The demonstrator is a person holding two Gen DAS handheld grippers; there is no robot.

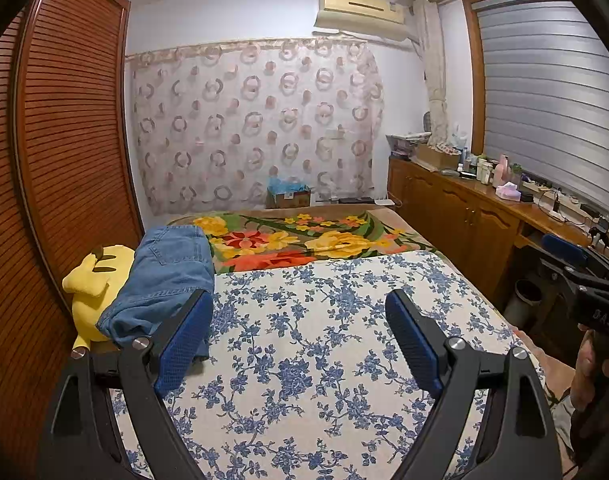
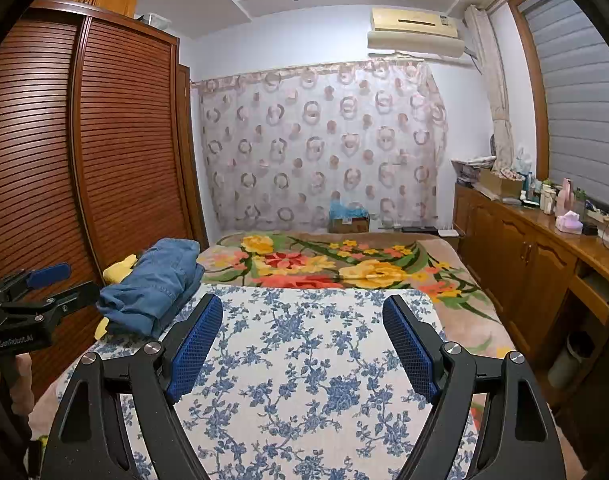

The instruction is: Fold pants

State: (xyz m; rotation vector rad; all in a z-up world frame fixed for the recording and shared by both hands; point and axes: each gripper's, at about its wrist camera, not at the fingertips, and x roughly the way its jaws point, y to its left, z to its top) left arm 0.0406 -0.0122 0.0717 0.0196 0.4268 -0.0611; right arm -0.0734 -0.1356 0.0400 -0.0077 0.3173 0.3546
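Observation:
A pair of blue denim pants [image 1: 164,276] lies folded in a compact stack at the left edge of the bed, resting partly on a yellow plush toy [image 1: 92,280]. It also shows in the right wrist view [image 2: 156,284]. My left gripper [image 1: 300,300] is open and empty, held above the blue-and-white floral sheet [image 1: 324,340], its left finger close beside the stack. My right gripper [image 2: 302,304] is open and empty over the same sheet [image 2: 304,360], to the right of the pants. Each gripper appears at the edge of the other's view.
A brown slatted wardrobe [image 1: 64,140] stands along the left of the bed. A flowered blanket [image 1: 304,240] covers the far half. A wooden cabinet [image 1: 464,208] with bottles and clutter runs along the right wall. A cardboard box [image 1: 288,196] sits past the bed's far end.

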